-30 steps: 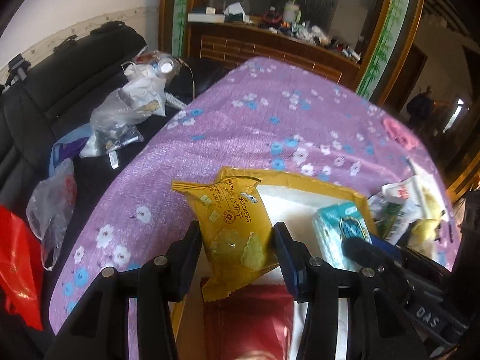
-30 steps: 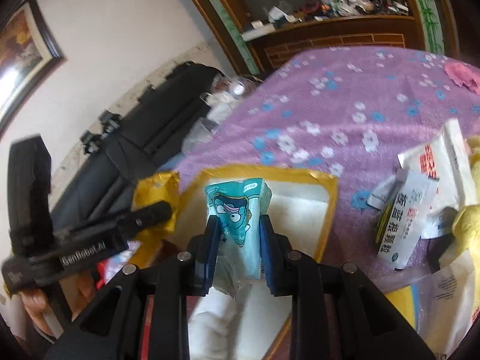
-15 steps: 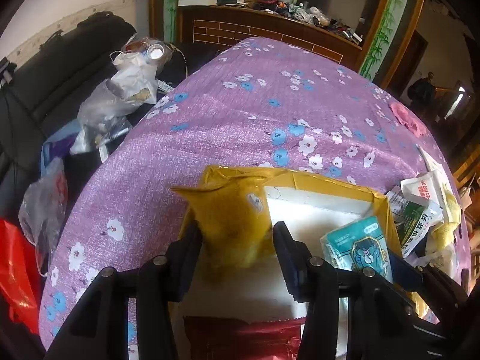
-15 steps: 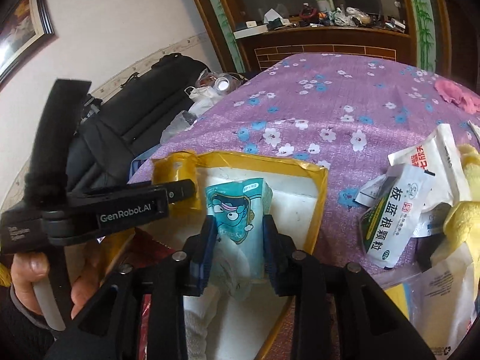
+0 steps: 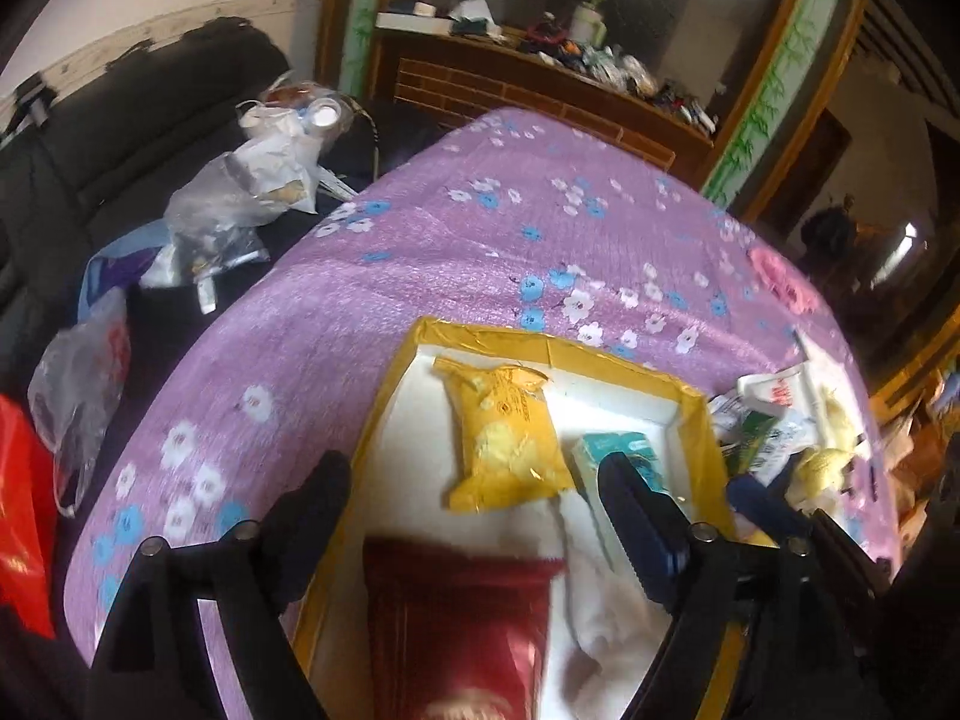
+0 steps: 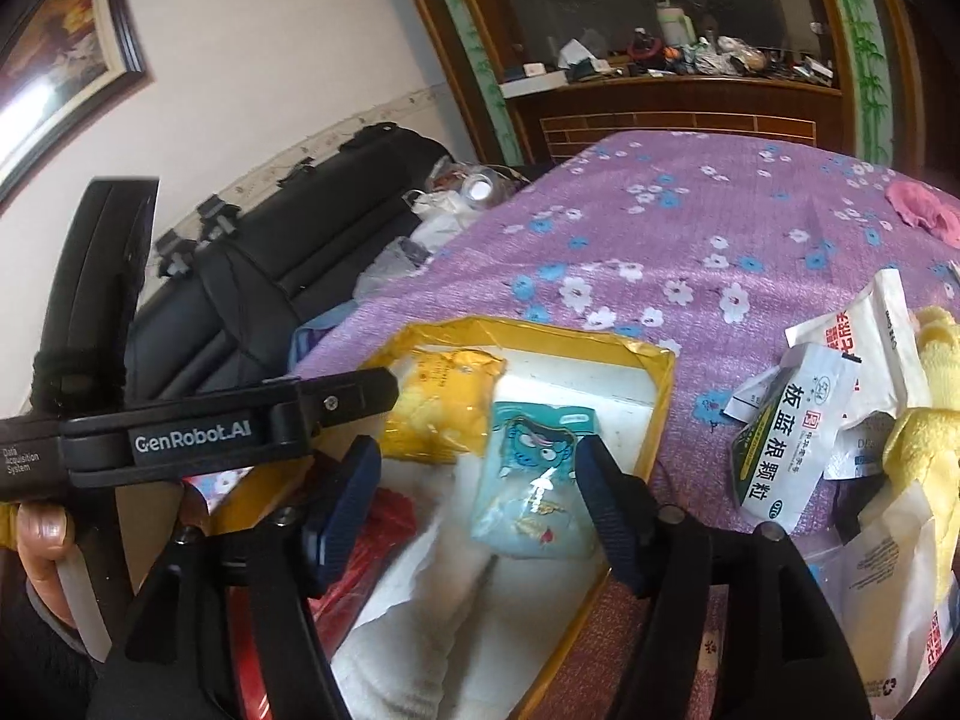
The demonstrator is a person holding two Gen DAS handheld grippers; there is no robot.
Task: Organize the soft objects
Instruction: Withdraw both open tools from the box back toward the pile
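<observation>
Released a moment ago, the yellow cracker packet [image 5: 507, 438] and teal pouch [image 6: 534, 480] now lie in the yellow-rimmed box [image 5: 384, 402] on the purple worktop [image 5: 456, 252]; left hand-held gripper [image 5: 474, 516] and right hand-held gripper [image 6: 480, 498] are opening, pinching nothing; medicine sachets [image 6: 786, 450] seemingly await sorting.

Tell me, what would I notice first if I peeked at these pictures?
Probably the yellow cracker packet and the teal cartoon packet, lying side by side in the yellow-edged box on the purple flowered cloth. Both the left gripper and the right gripper are opening above them, touching neither. Right of the box, medicine sachets sit beside a fluffy yellow toy.
</observation>
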